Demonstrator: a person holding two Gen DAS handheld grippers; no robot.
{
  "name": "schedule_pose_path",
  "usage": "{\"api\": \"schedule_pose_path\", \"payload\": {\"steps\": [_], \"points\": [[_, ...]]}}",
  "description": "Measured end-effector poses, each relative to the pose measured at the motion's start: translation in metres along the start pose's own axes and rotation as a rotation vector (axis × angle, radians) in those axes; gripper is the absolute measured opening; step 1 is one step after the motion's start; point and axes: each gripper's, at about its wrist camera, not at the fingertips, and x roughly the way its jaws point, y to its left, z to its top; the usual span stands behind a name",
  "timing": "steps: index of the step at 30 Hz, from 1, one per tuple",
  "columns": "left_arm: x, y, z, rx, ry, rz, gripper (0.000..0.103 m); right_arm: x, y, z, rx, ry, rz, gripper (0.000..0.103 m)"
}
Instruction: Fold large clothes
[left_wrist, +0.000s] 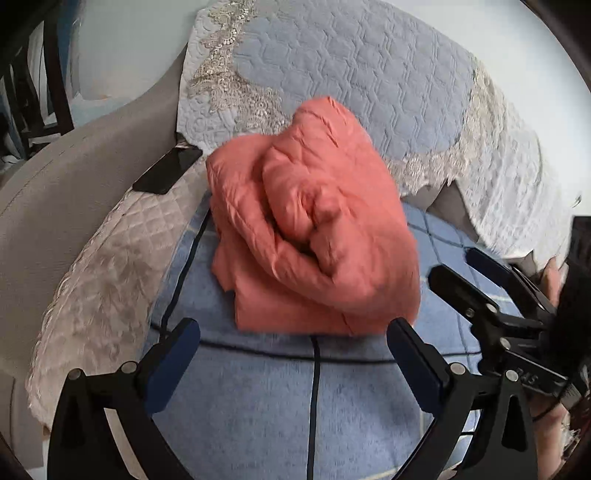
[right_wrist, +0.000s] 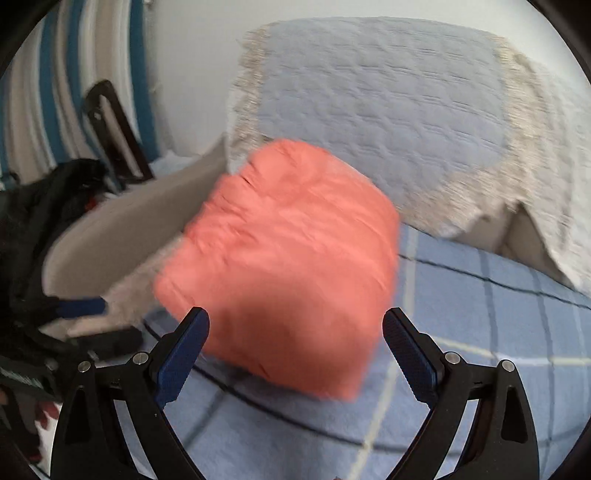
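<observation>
A coral-pink padded garment (left_wrist: 314, 229) lies folded into a thick bundle on the blue checked sofa seat (left_wrist: 258, 398). It also shows, blurred, in the right wrist view (right_wrist: 288, 266). My left gripper (left_wrist: 293, 332) is open and empty, just in front of the bundle's near edge. My right gripper (right_wrist: 295, 325) is open and empty, its fingers either side of the bundle's near edge. The right gripper also shows at the right of the left wrist view (left_wrist: 461, 269). The left gripper shows at the left edge of the right wrist view (right_wrist: 79, 306).
A quilted pale-blue cover with lace trim (left_wrist: 351, 74) drapes the sofa back. A beige armrest with a quilted cover (left_wrist: 92, 240) is at the left, with a black phone (left_wrist: 166, 170) on it. Dark chair frames (right_wrist: 114, 133) stand beyond the armrest.
</observation>
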Motion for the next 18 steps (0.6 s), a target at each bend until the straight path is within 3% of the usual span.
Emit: {"api": "schedule_pose_path", "payload": {"steps": [4,11,14,18], "points": [[-0.003,-0.024,-0.022,0.07,-0.003,0.08,0.102,-0.012,-0.009,-0.032,0.077,0.067,0.017,0.096],[0.005,-0.042,-0.059,0.141,0.004,0.238,0.102,-0.016,-0.024,-0.068,0.166,0.134,-0.069,0.096],[0.007,-0.042,-0.069,0.132,0.01,0.291,0.102,-0.016,-0.027,-0.077,0.178,0.158,-0.09,0.096],[0.008,-0.04,-0.081,0.076,0.005,0.294,0.102,-0.017,-0.031,-0.085,0.207,0.182,-0.082,0.096]]}}
